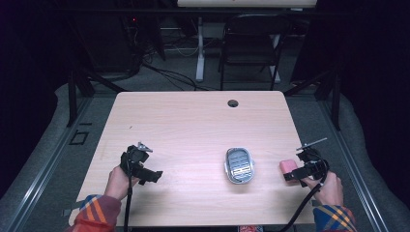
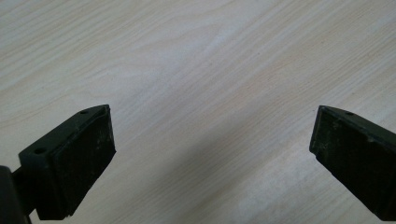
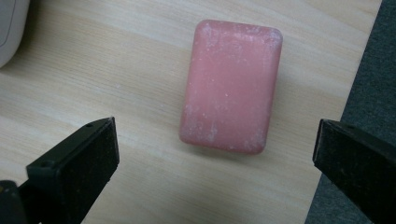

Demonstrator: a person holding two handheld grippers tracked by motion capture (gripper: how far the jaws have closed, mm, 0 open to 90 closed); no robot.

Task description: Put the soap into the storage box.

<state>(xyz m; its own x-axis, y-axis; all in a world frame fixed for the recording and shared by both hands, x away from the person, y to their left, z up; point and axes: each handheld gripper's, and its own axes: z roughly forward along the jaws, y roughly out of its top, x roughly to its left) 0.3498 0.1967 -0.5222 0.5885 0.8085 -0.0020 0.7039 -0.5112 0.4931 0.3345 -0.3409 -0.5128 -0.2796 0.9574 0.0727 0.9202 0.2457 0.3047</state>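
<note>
A pink bar of soap (image 1: pixel 287 166) (image 3: pixel 232 85) lies flat near the table's right edge. My right gripper (image 1: pixel 290 176) (image 3: pixel 215 140) hovers just over it, open, jaws wide on either side with the soap a little ahead of them. A grey soap dish (image 1: pixel 239 165) with a ridged insert sits left of the soap; its pale corner (image 3: pixel 11 28) shows in the right gripper view. My left gripper (image 1: pixel 155 176) (image 2: pixel 212 135) is open over bare wood at the front left, holding nothing.
The light wooden table (image 1: pixel 193 125) has a round cable hole (image 1: pixel 233 103) at its far edge. Grey floor (image 3: pixel 369 70) lies just past the table's right edge, close to the soap. A black chair (image 1: pixel 251 46) stands beyond the table.
</note>
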